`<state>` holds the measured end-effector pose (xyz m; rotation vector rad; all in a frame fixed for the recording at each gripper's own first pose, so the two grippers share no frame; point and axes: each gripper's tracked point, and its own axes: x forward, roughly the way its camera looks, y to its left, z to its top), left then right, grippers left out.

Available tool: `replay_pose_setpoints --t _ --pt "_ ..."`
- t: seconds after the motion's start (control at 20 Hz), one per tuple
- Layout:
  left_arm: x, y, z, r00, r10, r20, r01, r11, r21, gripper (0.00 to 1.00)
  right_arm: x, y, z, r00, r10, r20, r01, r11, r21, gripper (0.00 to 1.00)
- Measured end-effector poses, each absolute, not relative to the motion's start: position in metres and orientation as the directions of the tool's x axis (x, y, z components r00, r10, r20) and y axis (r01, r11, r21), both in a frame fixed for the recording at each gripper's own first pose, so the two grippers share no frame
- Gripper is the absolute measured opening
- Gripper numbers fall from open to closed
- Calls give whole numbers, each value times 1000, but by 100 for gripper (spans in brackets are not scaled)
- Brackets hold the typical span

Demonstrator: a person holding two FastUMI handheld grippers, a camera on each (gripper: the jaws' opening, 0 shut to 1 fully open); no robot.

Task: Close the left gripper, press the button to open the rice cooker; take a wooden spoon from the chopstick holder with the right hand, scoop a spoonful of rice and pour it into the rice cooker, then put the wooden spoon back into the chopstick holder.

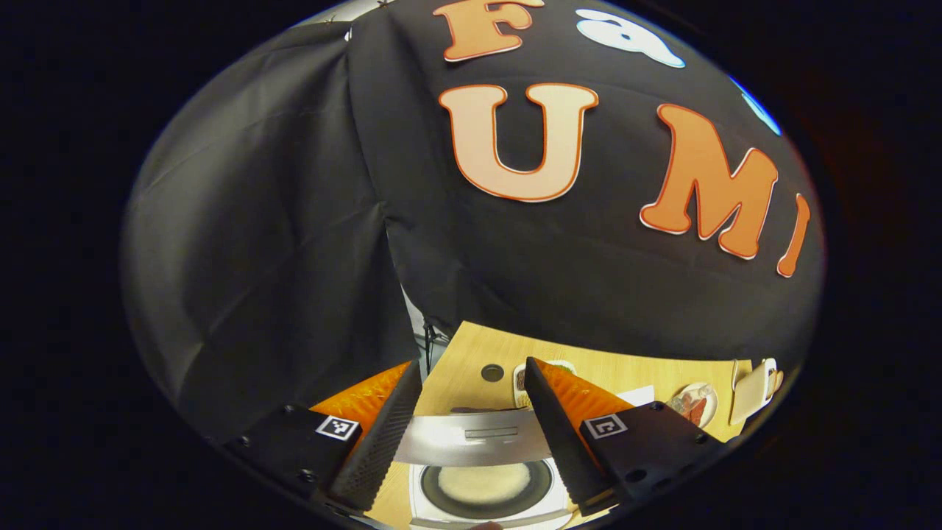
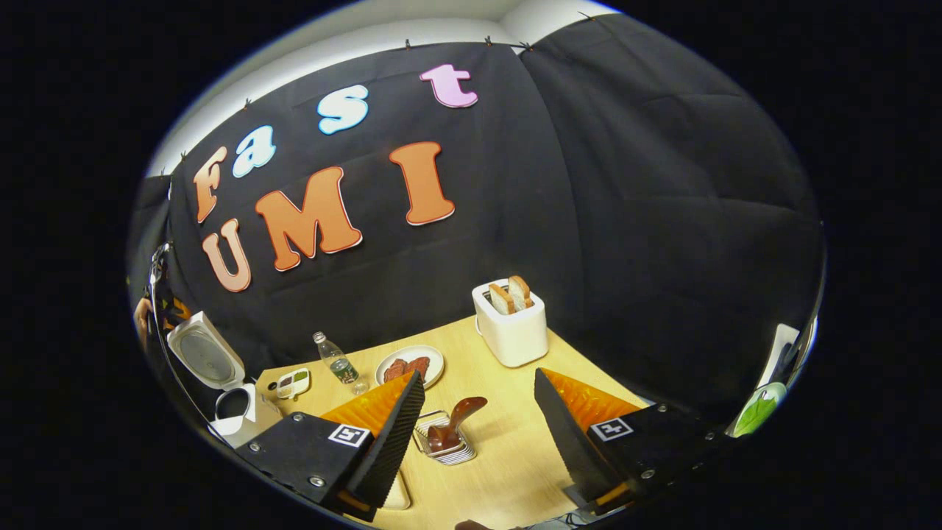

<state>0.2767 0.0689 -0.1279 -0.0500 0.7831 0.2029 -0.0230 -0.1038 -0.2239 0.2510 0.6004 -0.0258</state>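
Observation:
The white rice cooker (image 1: 434,508) sits below my left gripper (image 1: 472,370), whose fingers stand wide apart with nothing between them. Its silver lid (image 1: 471,438) is raised, and the dark inner pot (image 1: 486,482) holds a pale layer of rice. In the right gripper view the same cooker (image 2: 235,419) stands at the far left with its lid (image 2: 202,355) up. A dark wooden spoon (image 2: 458,418) rests in a white ribbed chopstick holder (image 2: 450,450) just ahead of my right gripper (image 2: 478,375), which is open and empty.
On the wooden table (image 2: 508,456) stand a white toaster (image 2: 511,327) with two bread slices, a plate of meat (image 2: 410,366), a small bottle (image 2: 338,364) and a little dish (image 2: 293,383). A pale container (image 2: 397,495) lies partly under the right gripper's left finger.

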Motion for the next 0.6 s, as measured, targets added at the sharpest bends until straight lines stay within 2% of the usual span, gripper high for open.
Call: replay_pose_setpoints --t 0.1,0.25,0.6 --pt "254 53 -142 617 104 -780 -195 981 -23 96 -21 -93 -227 830 76 -552 72 968 241 93" --pt "206 48 -163 466 87 -880 -192 981 -4 96 -22 -79 -238 809 113 -577 29 973 230 93" --pt "141 25 -207 341 44 -939 -164 986 -13 95 -17 -49 -251 781 204 -591 -40 960 278 93"
